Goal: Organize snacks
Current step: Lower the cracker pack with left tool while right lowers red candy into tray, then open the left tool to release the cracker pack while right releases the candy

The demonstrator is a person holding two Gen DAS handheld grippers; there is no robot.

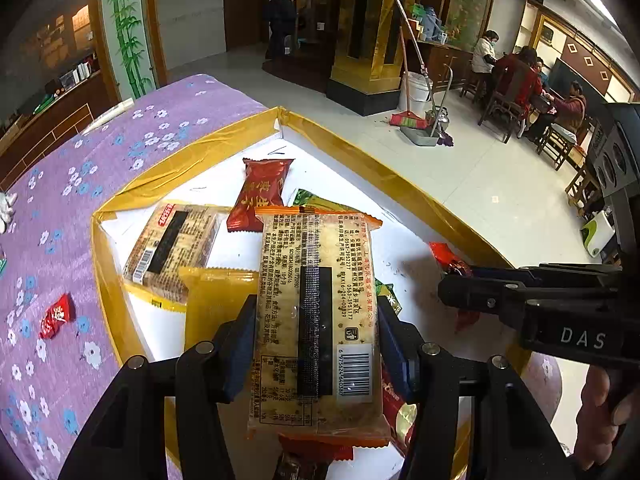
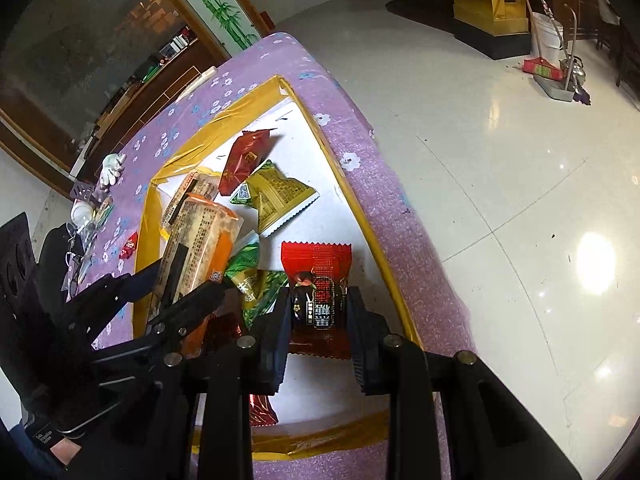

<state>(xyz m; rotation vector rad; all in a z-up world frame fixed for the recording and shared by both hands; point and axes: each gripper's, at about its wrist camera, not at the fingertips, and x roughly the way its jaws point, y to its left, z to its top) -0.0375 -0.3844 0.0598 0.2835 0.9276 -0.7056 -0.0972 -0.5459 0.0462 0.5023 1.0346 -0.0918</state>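
Left gripper [image 1: 316, 344]: both jaws are pressed against the long sides of a cracker packet [image 1: 318, 320], a clear wrapper with orange sealed ends. Its back faces up, showing dense printed text, a dark central seam strip and a barcode near the lower right corner. The packet is held lengthwise along the fingers, above the interior of the box [image 1: 108, 272], a shallow white tray with walls bound in gold tape. In the right wrist view the same packet [image 2: 192, 252] tilts upward from the left gripper [image 2: 176, 292], which reaches in from the left side of the box [image 2: 384, 264].

Right gripper [image 2: 318, 312]: the jaws pinch a small red candy packet [image 2: 316, 276] with zigzag-cut ends and a dark printed panel. The packet sits low inside the box near its right wall; whether it touches the floor of the box cannot be told. In the left wrist view this gripper [image 1: 452, 292] enters from the right, level and pointing left.

Lying in the box: a second cracker packet [image 1: 172, 244], a dark red sachet [image 1: 262, 194], a plain yellow packet [image 1: 216, 300] and green-and-gold sachets [image 2: 276, 196].

The box rests on a purple flowered tablecloth [image 1: 52, 216], on which one small red candy [image 1: 56, 316] lies outside the left wall.
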